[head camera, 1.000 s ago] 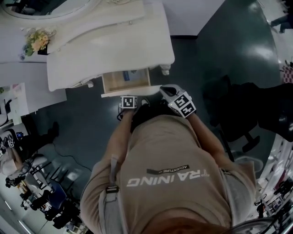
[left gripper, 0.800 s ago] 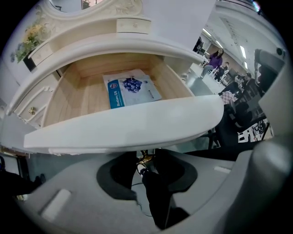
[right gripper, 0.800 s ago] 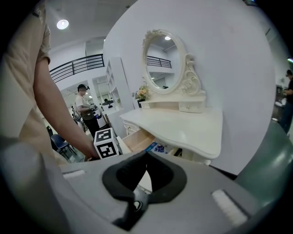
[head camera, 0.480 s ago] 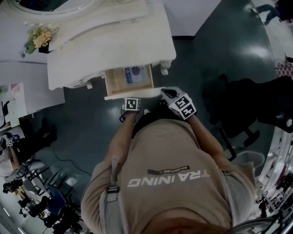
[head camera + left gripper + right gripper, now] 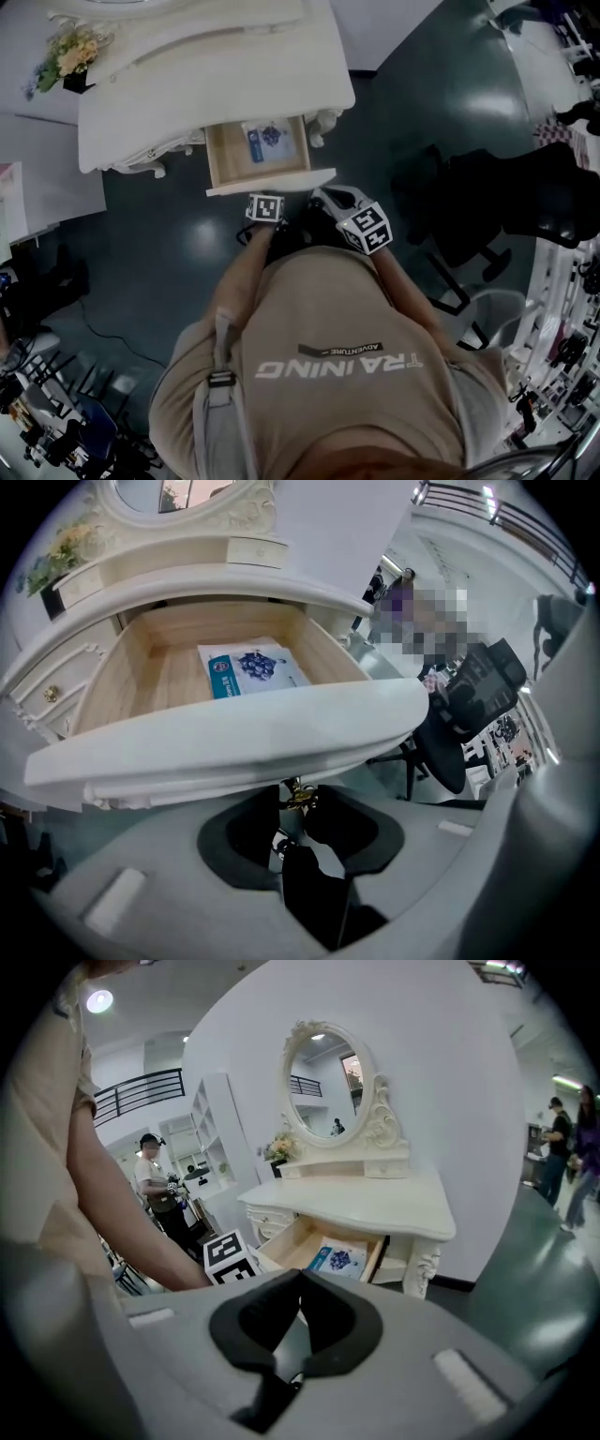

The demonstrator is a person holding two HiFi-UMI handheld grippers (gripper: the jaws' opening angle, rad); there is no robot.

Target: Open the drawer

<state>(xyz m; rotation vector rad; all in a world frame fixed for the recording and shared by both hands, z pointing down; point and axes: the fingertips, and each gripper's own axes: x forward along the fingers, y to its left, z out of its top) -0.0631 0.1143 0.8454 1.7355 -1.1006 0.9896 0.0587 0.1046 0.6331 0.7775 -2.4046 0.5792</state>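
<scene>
Under the dressing table (image 5: pixel 187 94) top, the drawer (image 5: pixel 234 747) stands well further out than a second ago, with a blue packet (image 5: pixel 251 667) inside now exposed. My left gripper (image 5: pixel 296 808) is pinched on its brass handle (image 5: pixel 299 793). My right gripper (image 5: pixel 302 1277) is closed on nothing, off to the side. I judge the task nearly done.

- "TRAINING" in large pale letters and smaller "ADVENTURE" stand on the person's beige shirt (image 5: pixel 339 361).
- Print on the blue-and-white flat packet (image 5: pixel 251 668) in the pale wooden drawer (image 5: pixel 164 686) is too small to read.
</scene>
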